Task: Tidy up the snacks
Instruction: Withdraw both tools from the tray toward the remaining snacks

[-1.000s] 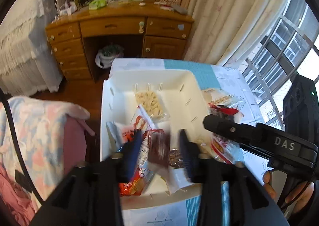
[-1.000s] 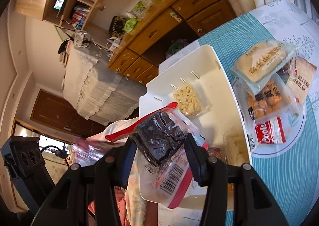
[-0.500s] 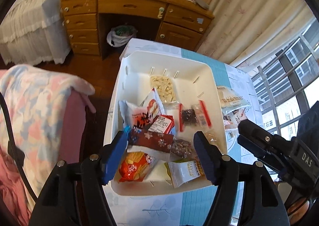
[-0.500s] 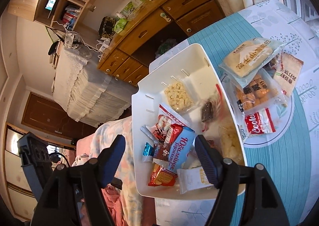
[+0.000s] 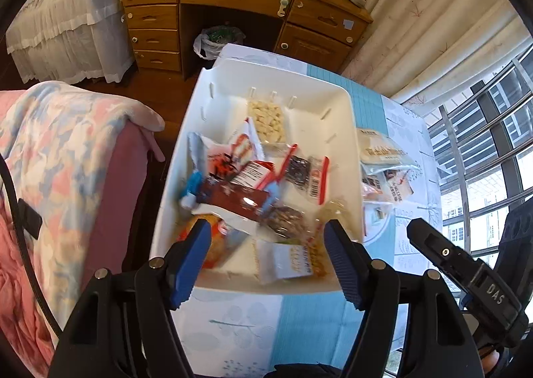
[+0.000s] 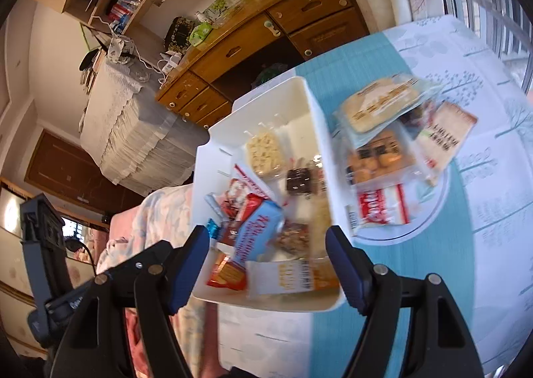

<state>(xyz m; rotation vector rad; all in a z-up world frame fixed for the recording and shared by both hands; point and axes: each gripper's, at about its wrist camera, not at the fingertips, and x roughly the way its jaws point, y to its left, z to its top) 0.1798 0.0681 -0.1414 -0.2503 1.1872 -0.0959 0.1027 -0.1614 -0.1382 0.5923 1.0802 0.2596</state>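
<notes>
We hold both grippers with jaws apart and nothing between the pads; the left gripper (image 5: pixel 266 254) and the right gripper (image 6: pixel 268 256) both hang above the near edge of the white bin (image 6: pixel 266 94), which already holds a heap of packets. What remains to sort lies outside it: a small pile of snacks on the plate (image 6: pixel 443 204) just right of the bin's right wall, on the blue-and-white tablecloth (image 6: pixel 383 64). Topmost is the flat cracker pack (image 6: pixel 379 106), its long axis slanting up to the right; below it sits the cookie bag (image 6: pixel 379 158). From the right gripper the pile lies ahead and to the right; we judge that hand the nearer, since the left gripper would have to cross the bin.
</notes>
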